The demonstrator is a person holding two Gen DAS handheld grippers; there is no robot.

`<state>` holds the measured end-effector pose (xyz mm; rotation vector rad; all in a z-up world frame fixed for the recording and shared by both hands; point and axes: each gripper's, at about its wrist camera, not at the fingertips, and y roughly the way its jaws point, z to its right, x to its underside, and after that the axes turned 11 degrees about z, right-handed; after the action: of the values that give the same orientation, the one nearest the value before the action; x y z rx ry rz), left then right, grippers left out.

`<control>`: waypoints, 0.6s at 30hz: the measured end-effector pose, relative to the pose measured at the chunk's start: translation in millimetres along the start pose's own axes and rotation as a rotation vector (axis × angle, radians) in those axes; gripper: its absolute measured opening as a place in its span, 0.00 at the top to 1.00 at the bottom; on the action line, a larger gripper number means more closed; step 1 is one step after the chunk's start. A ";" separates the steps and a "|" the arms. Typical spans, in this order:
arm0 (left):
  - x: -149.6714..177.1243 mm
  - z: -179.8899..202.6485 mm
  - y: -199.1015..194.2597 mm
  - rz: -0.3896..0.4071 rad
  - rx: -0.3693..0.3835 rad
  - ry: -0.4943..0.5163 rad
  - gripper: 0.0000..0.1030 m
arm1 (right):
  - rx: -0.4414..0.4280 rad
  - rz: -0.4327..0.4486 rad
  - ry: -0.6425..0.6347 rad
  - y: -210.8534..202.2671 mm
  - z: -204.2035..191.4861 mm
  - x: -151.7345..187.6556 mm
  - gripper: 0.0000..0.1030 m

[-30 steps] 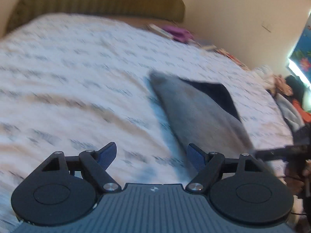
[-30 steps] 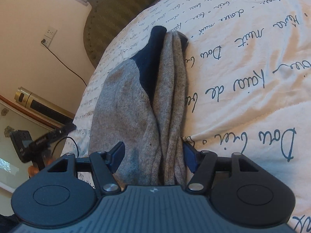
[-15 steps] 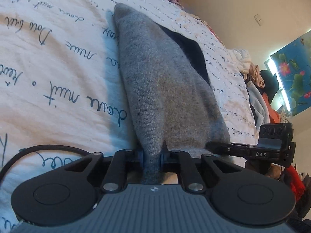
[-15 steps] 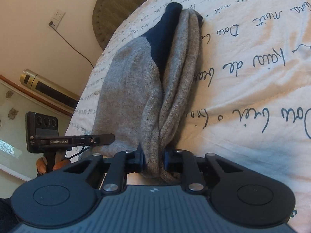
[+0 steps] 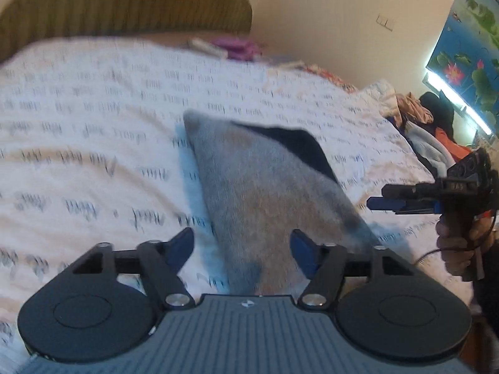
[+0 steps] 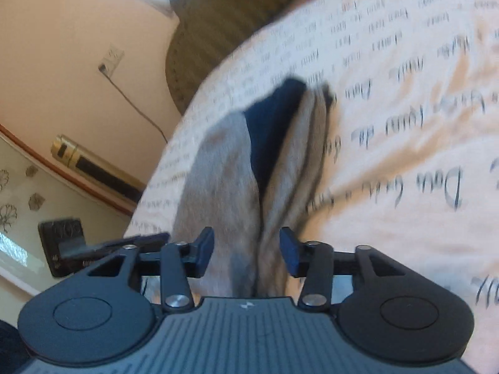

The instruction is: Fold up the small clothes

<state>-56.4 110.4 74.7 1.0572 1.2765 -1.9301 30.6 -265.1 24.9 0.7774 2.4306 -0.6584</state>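
Both jaws just opened, gripping nothing; grey garment (image 5: 265,199) between; only right view shows socket (image 6: 110,59).

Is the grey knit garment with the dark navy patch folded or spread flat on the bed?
Folded: the grey knit garment lies doubled lengthwise, with two grey layers meeting along a central crease and navy showing between them.

Grey knit garment (image 5: 259,199) with navy panel; white bedspread (image 5: 93,131) printed in dark cursive script; olive ribbed headboard (image 5: 124,3); black, blue-padded grippers.
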 end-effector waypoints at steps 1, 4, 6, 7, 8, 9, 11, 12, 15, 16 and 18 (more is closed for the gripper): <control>-3.1 14.1 -1.5 0.049 -0.009 0.054 0.25 | 0.004 0.025 0.001 6.1 -2.9 -9.3 0.45; 0.1 58.1 18.4 0.063 0.062 0.178 0.24 | -0.026 0.059 -0.008 39.7 -14.3 -27.2 0.45; 11.6 76.1 38.0 0.038 0.079 0.252 0.23 | -0.070 0.022 0.013 67.4 -16.3 -33.1 0.45; 19.8 81.9 51.9 0.009 0.051 0.289 0.23 | -0.074 -0.001 0.008 80.8 -16.9 -33.0 0.45; 26.5 83.5 65.1 -0.030 0.017 0.304 0.25 | -0.044 -0.023 -0.013 93.7 -16.5 -31.5 0.47; 33.9 80.6 77.8 -0.071 -0.003 0.298 0.24 | 0.023 -0.055 -0.046 106.9 -13.8 -28.8 0.47; 49.7 69.4 80.8 -0.037 0.007 0.305 0.22 | 0.069 -0.067 -0.024 119.7 7.2 -22.5 0.56; 52.2 69.5 79.8 -0.028 0.008 0.320 0.22 | 0.057 -0.043 0.033 116.4 18.7 -21.4 0.66; 43.5 68.3 71.8 -0.046 -0.003 0.292 0.24 | 0.076 -0.038 0.095 107.8 28.9 -24.2 0.81; 39.8 67.9 67.8 -0.044 -0.005 0.281 0.29 | 0.093 -0.026 0.065 102.0 21.7 -23.7 0.80; 33.1 67.5 55.7 -0.013 0.010 0.264 0.29 | 0.121 0.015 -0.022 86.8 -2.6 -21.7 0.76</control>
<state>-48.1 25.7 35.8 1.3465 1.4173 -1.8530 100.0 -209.6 14.5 0.8305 2.3802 -0.8096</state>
